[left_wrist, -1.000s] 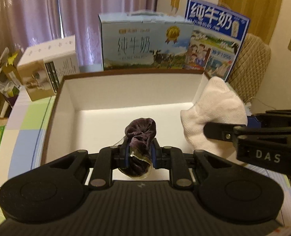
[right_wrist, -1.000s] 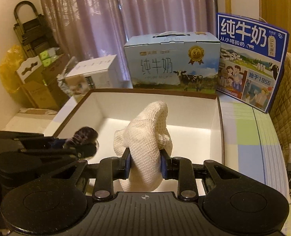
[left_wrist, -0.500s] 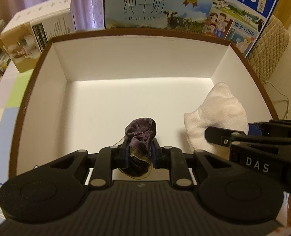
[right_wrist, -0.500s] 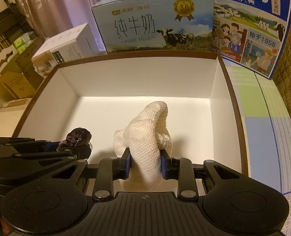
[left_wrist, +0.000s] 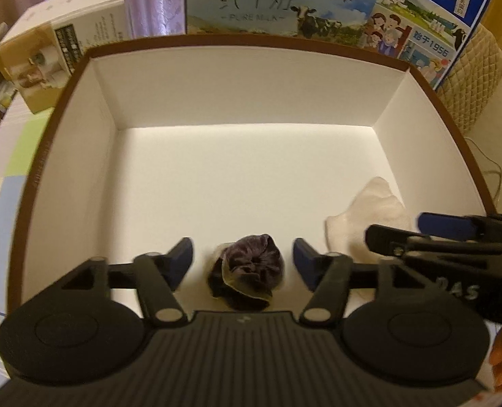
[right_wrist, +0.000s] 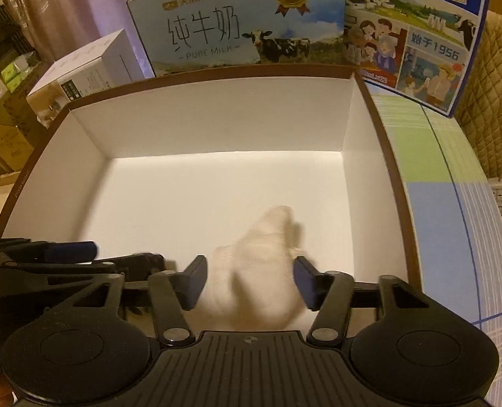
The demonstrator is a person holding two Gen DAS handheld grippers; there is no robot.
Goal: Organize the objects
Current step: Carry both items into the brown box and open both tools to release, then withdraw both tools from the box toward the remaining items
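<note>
Both grippers hang over the near end of an open box (left_wrist: 81, 108) with white inside walls and a brown rim. The left gripper (left_wrist: 242, 259) has just been opening: its blue pads (left_wrist: 179, 261) stand spread, and the dark purple velvet scrunchie (left_wrist: 247, 276) sits between them on the box floor, clear of both pads. The right gripper (right_wrist: 249, 278) has likewise just been opening; its jaws are apart with the cream knitted cloth (right_wrist: 261, 271) between them, blurred, so whether a pad still brushes it cannot be told. In the left wrist view the cloth (left_wrist: 359, 217) lies at about 3 o'clock from the scrunchie, close to the box's right wall, with the right gripper's fingers (left_wrist: 437, 224) over it. Behind the box, at 12 o'clock, stands a light blue milk carton (right_wrist: 237, 23); a darker blue milk carton (right_wrist: 417, 30) leans at 1 o'clock, and a white and tan carton (left_wrist: 57, 64) sits at 10 o'clock.
</note>
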